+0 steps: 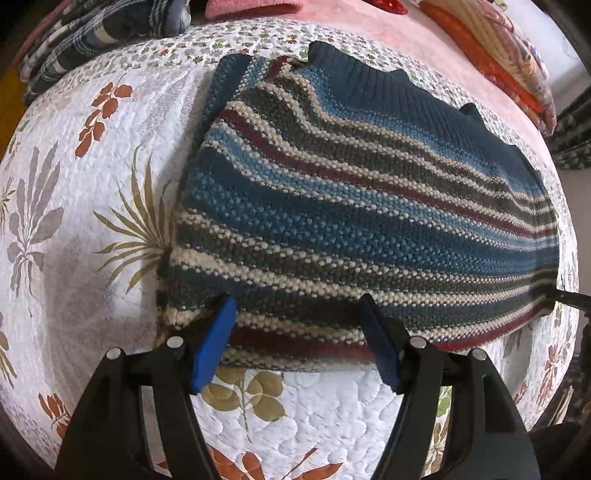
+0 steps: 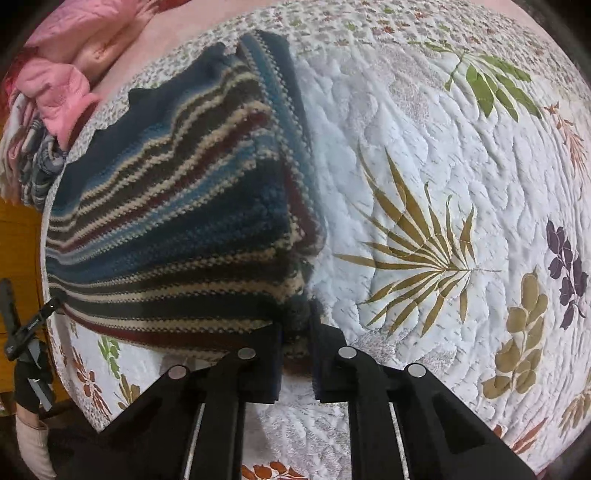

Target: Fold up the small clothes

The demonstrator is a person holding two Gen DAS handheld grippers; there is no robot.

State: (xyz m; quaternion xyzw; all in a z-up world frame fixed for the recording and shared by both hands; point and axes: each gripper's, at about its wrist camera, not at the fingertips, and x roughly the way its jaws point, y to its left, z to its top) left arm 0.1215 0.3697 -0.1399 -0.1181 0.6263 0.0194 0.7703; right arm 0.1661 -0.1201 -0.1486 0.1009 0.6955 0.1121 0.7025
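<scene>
The sweater [image 1: 354, 206] lies flat on the bed [image 1: 92, 177], on a white quilted cover printed with leaves. It is already folded into a thick block, with several layers stacked along one side edge in the right wrist view.

Left claw [image 1: 297, 339]: wide apart, blue pads bare, nothing between them. It hovers over the near hem; whether the tips touch the knit cannot be told. Judgement: it is placed there either to steady the hem or to take a fresh hold.

Right claw [image 2: 295, 354]: narrow, closed on the near corner of the sweater, with knit bunched between the fingers. Judgement: the corner is gripped where the layers meet so that all of them travel together in the next fold or lift.

Both claws stand along the same near edge, the left towards one end and the right at the other corner. Judgement: this suits carrying the near edge over towards the ribbed band.

Condition of the sweater: coarse knit, horizontal stripes in dark blue, mid blue, cream, grey and dark red. A plain dark ribbed band runs along the far edge, its outline wavy. The top face lies smooth, without large wrinkles.

Other clothes [image 1: 110, 26] are piled at the far edge of the bed, well apart from the sweater.
</scene>
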